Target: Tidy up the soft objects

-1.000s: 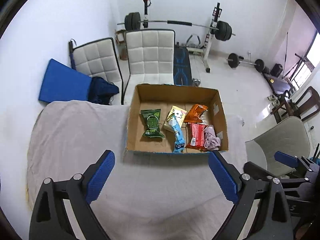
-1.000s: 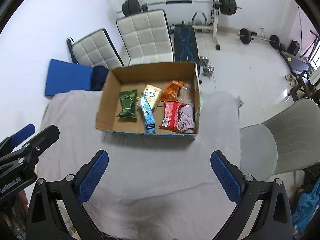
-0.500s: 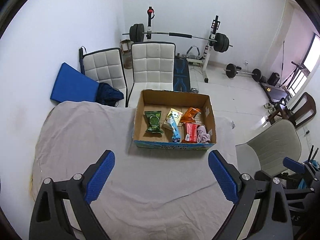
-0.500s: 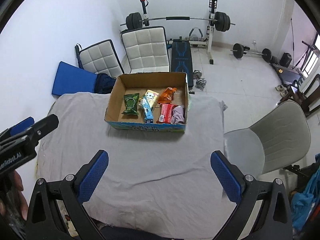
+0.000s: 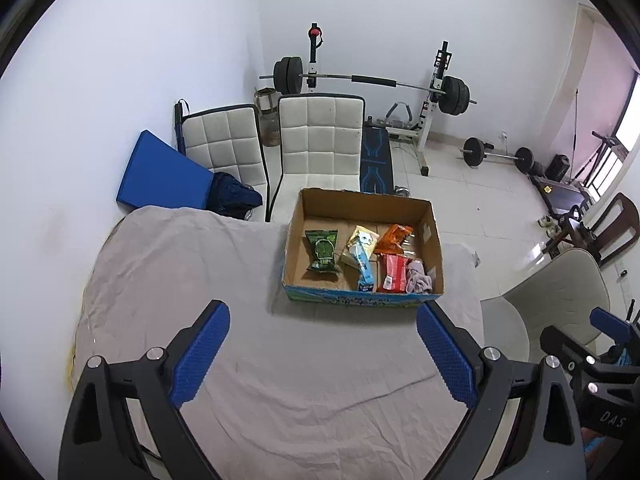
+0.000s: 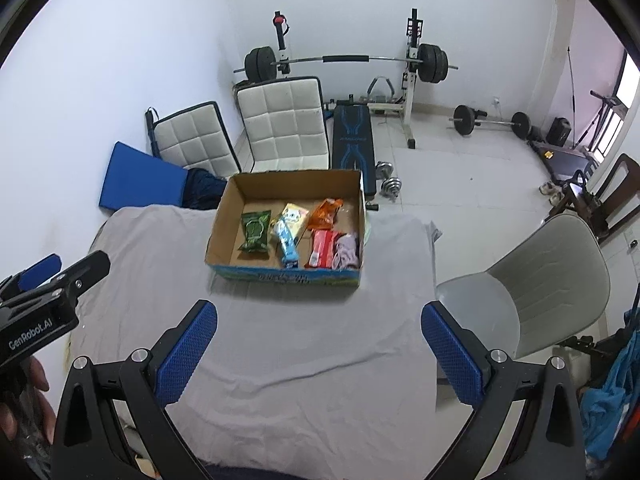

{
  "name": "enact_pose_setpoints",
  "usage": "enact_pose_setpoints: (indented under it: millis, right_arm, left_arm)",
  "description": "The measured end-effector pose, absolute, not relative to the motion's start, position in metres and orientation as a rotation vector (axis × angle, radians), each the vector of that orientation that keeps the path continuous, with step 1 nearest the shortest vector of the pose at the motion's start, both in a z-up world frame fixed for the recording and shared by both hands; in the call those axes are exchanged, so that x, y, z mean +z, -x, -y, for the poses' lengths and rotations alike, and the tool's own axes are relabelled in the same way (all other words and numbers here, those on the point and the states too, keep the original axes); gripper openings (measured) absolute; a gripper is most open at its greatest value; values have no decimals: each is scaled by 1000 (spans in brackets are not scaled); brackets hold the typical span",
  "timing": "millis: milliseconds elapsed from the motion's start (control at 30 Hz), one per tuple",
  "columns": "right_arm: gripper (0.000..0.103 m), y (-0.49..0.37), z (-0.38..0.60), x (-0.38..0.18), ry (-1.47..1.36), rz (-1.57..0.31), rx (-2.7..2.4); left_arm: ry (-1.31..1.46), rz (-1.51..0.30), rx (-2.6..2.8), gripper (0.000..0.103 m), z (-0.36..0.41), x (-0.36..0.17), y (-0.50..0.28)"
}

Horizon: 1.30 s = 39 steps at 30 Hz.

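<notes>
Left wrist view: the left gripper (image 5: pixel 322 354) hangs over a table draped in a gray sheet (image 5: pixel 168 280), blue fingers (image 5: pixel 200 354) spread wide w/ nothing between them. A cardboard box (image 5: pixel 362 300) sits toward the table's far edge, long side running left-right; the blue print on its front is too small to read. Inside, l. to r.: a green packet (image 5: pixel 322 251) lying long axis front-to-back, a yellow packet (image 5: pixel 362 240), a light-blue packet (image 5: pixel 365 270) angled across it, an orange packet (image 5: pixel 394 238) at the back, a red packet (image 5: pixel 392 274) lengthwise toward the front wall, and a pink cloth (image 5: pixel 418 278) bunched in the front right corner. The right gripper (image 5: pixel 608 328) pokes in at far right, marked "DAS…", rest cut off. Vs. 0.5 s ago the box sits slightly nearer and larger; vs. 1 s ago it sits much farther off.

Right wrist view: the right gripper (image 6: pixel 320 344) also stands wide apart, holding nothing. The box (image 6: pixel 280 278) lies ahead and a bit left, same contents: green packet (image 6: pixel 254 232), light-blue packet (image 6: pixel 286 242), red packet (image 6: pixel 324 248), pink cloth (image 6: pixel 346 254). The left gripper (image 6: pixel 44 276) shows at left, labeled "GenRobot.AI". A gray chair (image 6: pixel 560 276) stands right of the table; two white padded chairs (image 6: pixel 280 120) and a barbell rack (image 6: pixel 344 60) behind. Framing is close to 0.5 s ago, but pulled well back vs. 1 s ago.
</notes>
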State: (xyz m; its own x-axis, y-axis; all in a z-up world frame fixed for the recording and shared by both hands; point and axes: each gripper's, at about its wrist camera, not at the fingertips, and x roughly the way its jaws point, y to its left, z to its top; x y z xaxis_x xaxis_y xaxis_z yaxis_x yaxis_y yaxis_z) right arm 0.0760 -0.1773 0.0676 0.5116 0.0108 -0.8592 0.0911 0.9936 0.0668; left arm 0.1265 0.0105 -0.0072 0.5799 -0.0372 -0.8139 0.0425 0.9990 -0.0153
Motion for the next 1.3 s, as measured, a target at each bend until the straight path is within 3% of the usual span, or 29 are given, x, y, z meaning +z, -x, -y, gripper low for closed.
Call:
enact_pose_setpoints:
  millis: [1300]
  right_arm:
    - [103, -118, 179, 59, -82, -1000, -106]
  left_arm:
    - [-47, -926, -38, 96, -1, -14, -154]
